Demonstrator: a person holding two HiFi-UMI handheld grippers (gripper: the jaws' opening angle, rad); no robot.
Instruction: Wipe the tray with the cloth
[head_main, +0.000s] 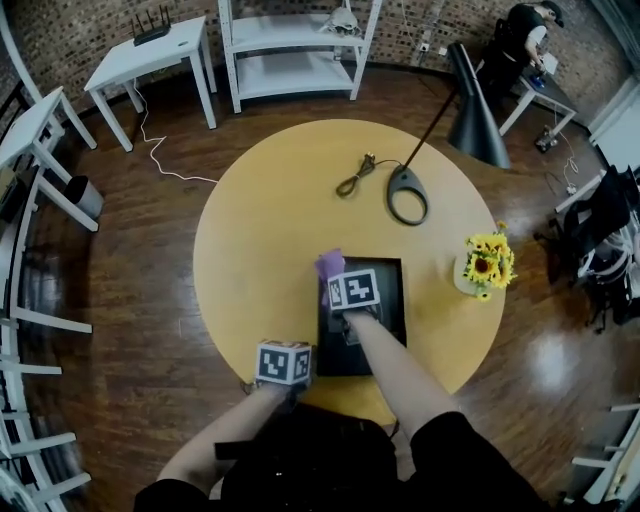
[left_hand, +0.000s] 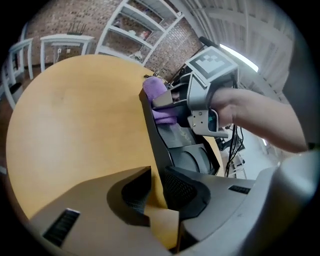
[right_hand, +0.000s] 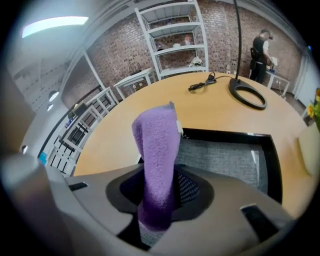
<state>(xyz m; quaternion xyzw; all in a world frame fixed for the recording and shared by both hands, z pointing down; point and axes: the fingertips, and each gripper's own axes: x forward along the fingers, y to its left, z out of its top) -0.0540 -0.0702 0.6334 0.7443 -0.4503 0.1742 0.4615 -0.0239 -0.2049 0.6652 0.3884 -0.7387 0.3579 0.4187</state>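
Head view: black tray (head_main: 390, 320) lies at the tabletop's (head_main: 260, 230) near edge, purple cloth (head_main: 330, 265) over its far left corner. Left gripper view: left gripper (left_hand: 157, 185) jaws narrowly apart at the tray's rim (tabletop shows between). Right gripper view: right gripper (right_hand: 160, 195) clamped on the cloth; its white tag (right_hand: 179, 127) is unreadable.

Round yellow table (head_main: 260, 230), black tray (head_main: 392, 300), lamp base (head_main: 398, 180), coiled cord (head_main: 352, 182), vase of sunflowers (head_main: 485, 265)
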